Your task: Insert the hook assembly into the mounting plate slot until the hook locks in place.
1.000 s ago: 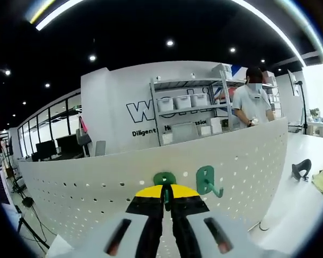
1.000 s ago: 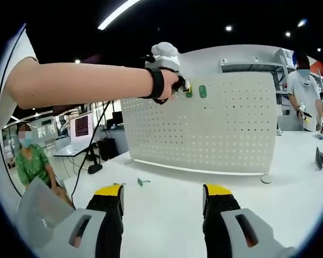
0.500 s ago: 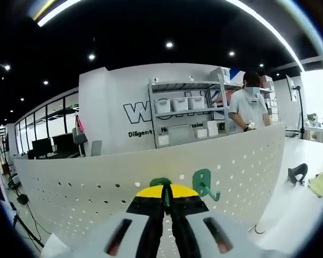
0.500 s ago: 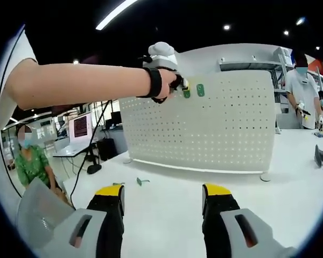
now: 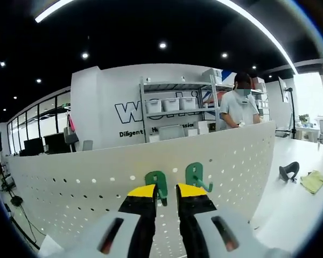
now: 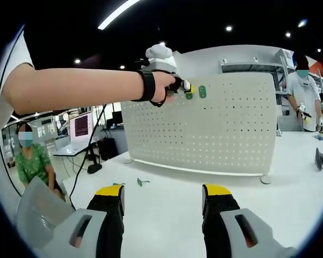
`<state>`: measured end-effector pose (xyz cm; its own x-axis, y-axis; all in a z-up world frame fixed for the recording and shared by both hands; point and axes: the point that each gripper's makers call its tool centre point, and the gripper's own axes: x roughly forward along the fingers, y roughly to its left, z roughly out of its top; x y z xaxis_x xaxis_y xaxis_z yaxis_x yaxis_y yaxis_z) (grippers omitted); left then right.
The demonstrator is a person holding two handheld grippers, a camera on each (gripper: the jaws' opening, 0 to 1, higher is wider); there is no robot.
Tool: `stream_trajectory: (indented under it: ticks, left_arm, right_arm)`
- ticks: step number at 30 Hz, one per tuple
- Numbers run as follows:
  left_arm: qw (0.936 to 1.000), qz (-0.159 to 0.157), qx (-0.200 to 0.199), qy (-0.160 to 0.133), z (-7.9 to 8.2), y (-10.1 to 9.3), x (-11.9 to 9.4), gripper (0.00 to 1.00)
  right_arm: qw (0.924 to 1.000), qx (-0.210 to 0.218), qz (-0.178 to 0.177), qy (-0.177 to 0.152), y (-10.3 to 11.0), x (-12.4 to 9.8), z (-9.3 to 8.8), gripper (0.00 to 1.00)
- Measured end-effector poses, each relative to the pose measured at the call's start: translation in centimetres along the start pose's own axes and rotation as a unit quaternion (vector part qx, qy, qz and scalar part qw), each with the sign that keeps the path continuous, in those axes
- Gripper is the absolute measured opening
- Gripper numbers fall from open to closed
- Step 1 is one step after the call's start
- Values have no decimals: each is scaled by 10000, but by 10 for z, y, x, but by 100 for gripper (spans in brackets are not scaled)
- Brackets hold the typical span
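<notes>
Green plastic, the hook sits against the white pegboard near its top edge, just left of a second green hook; your left gripper has its jaws parted around it, gripping nothing; your right gripper hangs spread and empty over the table; if the hook isn't locked, pulling away could snag it and drop it behind the board.

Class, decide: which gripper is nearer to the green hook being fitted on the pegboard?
Left. The left gripper has its open jaws on either side of the green hook at the pegboard; the right gripper hangs over the table, far back.
</notes>
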<state>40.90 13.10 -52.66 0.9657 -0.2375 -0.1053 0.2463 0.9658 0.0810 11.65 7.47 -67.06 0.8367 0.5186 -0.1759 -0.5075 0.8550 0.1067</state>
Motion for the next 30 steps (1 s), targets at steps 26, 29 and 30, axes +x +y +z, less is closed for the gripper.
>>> stream_trajectory:
  ticks: [26,29,30]
  left_arm:
    - [9961,-778,365,-217,-1,-6,-33,28]
    - [9954,-886,250,-263,-2,-7,-41,31]
    - [9950,-937,219,-276,-2,-8,-44,32]
  right_arm:
    - [9997,-236,87,47,1,1,8,59]
    - [9997,-230,97,39,5,1,9,59]
    - [9997,-233,102,37,6,1,9,59]
